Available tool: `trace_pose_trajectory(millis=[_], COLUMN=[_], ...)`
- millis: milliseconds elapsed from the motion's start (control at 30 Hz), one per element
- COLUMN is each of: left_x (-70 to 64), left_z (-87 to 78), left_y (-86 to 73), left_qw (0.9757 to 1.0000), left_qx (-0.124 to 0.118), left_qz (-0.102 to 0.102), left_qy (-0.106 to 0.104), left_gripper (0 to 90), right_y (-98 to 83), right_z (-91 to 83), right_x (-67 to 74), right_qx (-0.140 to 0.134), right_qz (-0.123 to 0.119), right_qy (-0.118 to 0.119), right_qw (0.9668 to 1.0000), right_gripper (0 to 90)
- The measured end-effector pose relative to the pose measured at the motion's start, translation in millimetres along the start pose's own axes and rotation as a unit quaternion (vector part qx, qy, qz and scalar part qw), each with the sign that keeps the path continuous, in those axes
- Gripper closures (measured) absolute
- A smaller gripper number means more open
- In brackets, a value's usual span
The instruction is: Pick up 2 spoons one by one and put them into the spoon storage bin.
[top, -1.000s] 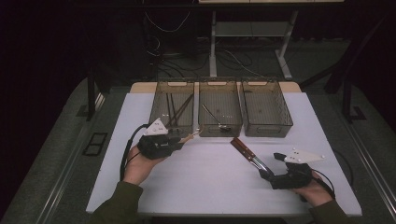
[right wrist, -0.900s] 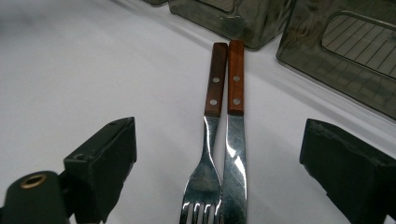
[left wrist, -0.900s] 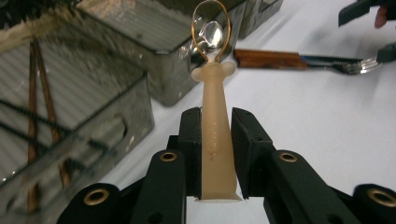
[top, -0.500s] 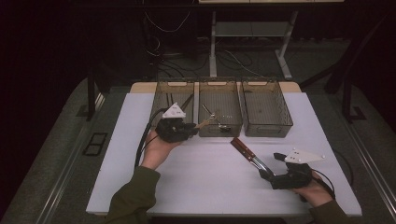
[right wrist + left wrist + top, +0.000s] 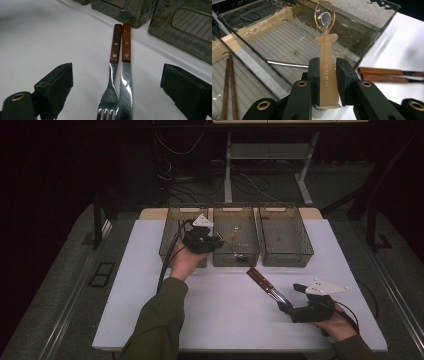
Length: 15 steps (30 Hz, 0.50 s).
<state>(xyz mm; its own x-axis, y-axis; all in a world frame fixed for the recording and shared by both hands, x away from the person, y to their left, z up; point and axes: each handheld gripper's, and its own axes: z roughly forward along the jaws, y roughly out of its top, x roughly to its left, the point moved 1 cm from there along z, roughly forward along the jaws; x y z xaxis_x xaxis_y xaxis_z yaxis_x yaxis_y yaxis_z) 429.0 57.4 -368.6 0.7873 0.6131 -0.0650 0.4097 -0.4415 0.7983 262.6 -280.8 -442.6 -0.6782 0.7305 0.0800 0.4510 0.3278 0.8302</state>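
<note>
Over the middle bin at the far edge of the desk, a translucent spoon is clamped by its handle in the left tongs. The lettering on that handle and the chopsticks in the neighbouring bin are made out in the left gripper view. In the right gripper view, a fork and knife are seen lying side by side between the wide-open right tongs; in the high view they are merged into one shape.

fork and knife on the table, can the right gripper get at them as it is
Probably yes: the right gripper is open, its jaws either side of the fork and knife, with nothing lying between.
</note>
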Motion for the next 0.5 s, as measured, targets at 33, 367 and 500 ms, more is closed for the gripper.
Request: trace_pose_trajectory(millis=[33,367,500], left_x=[0.5,2.3,2.8], left_z=[3.8,36.8,44.2], left_y=[1.3,7.7,6.4], left_qw=[1.0,0.9985,0.9975], left_qx=[0.003,0.044,0.058], left_qz=[0.0,-0.014,-0.016], left_qy=[0.002,0.029,0.035], left_gripper=[73.2,73.0,72.7], right_y=[0.0,-0.1,0.1], right_z=[-0.1,-0.2,-0.8], right_x=[-0.1,-0.9,-1.0], right_qx=[0.0,-0.002,-0.004], right_qz=[0.0,-0.001,-0.001], right_qy=[0.0,0.002,0.004], right_qw=[1.0,1.0,1.0], right_gripper=[11.2,11.2,11.2])
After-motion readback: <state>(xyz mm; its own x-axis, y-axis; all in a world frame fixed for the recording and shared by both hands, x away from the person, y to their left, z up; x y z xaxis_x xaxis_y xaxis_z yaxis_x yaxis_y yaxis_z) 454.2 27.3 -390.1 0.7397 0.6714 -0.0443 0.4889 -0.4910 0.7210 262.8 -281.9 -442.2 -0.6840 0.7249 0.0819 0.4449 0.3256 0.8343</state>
